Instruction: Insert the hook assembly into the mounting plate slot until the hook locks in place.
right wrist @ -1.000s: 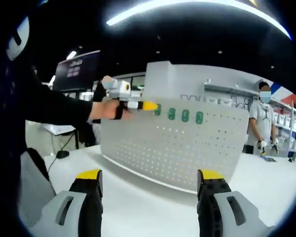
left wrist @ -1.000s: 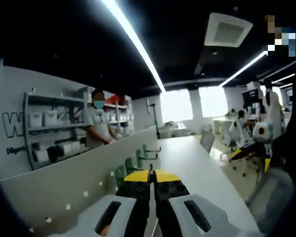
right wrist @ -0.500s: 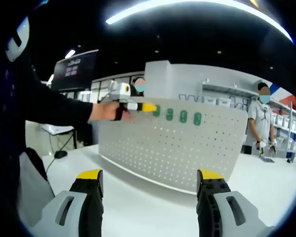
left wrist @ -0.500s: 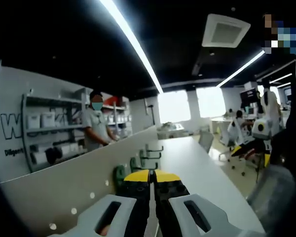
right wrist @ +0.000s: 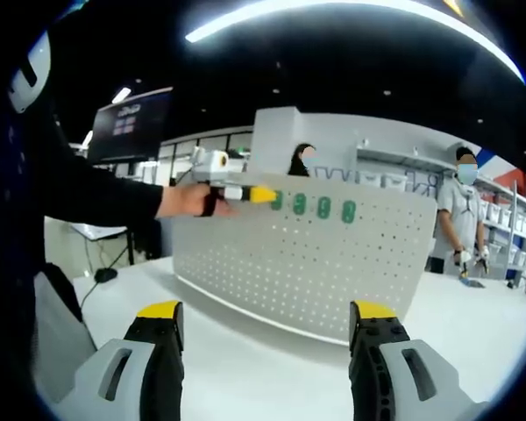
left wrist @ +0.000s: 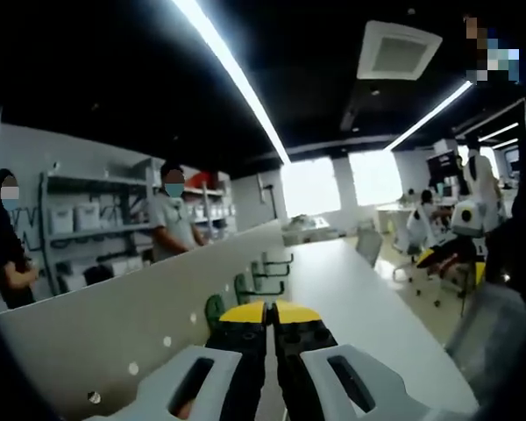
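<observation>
The white perforated mounting plate stands upright on the white table. Several green hooks sit in a row along its top edge. My left gripper, held in a hand, is at the plate's upper left, tips against the first green hook. In the left gripper view the plate runs edge-on along the left. The left gripper's yellow-tipped jaws are shut beside the nearest hook, whose arm is hidden behind them. My right gripper hangs open in front of the plate, holding nothing.
A masked person stands behind the plate's right end and another person stands behind its top edge. Shelving lines the back wall. The person's dark sleeve reaches in from the left. Office chairs stand beyond the table's far side.
A person behind the plate has walked along it and now shows at the left of the left gripper view. Both grippers have stayed almost still.
</observation>
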A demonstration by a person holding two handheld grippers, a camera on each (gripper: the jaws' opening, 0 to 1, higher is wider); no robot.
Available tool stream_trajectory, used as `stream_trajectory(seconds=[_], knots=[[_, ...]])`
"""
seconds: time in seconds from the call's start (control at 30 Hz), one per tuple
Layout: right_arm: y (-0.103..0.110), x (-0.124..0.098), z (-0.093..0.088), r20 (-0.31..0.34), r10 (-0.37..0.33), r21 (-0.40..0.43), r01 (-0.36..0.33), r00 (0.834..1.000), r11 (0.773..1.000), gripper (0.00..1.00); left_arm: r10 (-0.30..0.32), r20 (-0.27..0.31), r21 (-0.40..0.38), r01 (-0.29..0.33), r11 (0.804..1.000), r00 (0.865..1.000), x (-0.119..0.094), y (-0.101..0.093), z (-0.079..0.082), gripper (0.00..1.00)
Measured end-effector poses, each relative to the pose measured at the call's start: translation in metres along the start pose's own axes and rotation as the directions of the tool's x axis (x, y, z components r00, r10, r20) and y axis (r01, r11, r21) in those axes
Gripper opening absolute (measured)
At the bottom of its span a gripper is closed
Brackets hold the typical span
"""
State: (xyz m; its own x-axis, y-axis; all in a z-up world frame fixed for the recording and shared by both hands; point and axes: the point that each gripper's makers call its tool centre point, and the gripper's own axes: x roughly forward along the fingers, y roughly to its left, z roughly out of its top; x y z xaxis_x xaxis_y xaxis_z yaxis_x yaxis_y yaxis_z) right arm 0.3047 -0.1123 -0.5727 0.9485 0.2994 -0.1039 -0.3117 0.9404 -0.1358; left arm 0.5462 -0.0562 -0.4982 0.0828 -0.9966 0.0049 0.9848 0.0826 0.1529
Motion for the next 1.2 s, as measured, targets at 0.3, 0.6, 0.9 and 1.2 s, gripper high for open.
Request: stream_trajectory(seconds=[0.3, 0.6, 0.9, 1.2], knots=[[-0.001, -0.001, 0.001, 0.004, 0.001, -0.005, -0.001, 1.000, 1.000, 0.78, 0.033, -0.027, 0.059, -0.031, 0.998, 0.999, -0.001, 0.001, 0.001, 0.14], [-0.001, -0.002, 0.004, 0.017, 0.006, -0.009, -0.006, 1.000, 1.000, 0.78, 0.048, -0.019, 0.068, -0.047, 0.997, 0.999, -0.007, -0.017, 0.018, 0.40], [0.001, 0.000, 0.004, 0.021, 0.025, -0.014, -0.025, 0.999, 1.000, 0.78, 0.086, -0.012, 0.067, -0.085, 0.994, 0.996, -0.020, -0.038, 0.027, 0.59], [0.000, 0.002, 0.006, 0.029, 0.040, -0.021, -0.040, 0.999, 0.999, 0.78, 0.112, -0.037, 0.027, -0.111, 0.993, 0.993, -0.035, -0.060, 0.017, 0.70]])
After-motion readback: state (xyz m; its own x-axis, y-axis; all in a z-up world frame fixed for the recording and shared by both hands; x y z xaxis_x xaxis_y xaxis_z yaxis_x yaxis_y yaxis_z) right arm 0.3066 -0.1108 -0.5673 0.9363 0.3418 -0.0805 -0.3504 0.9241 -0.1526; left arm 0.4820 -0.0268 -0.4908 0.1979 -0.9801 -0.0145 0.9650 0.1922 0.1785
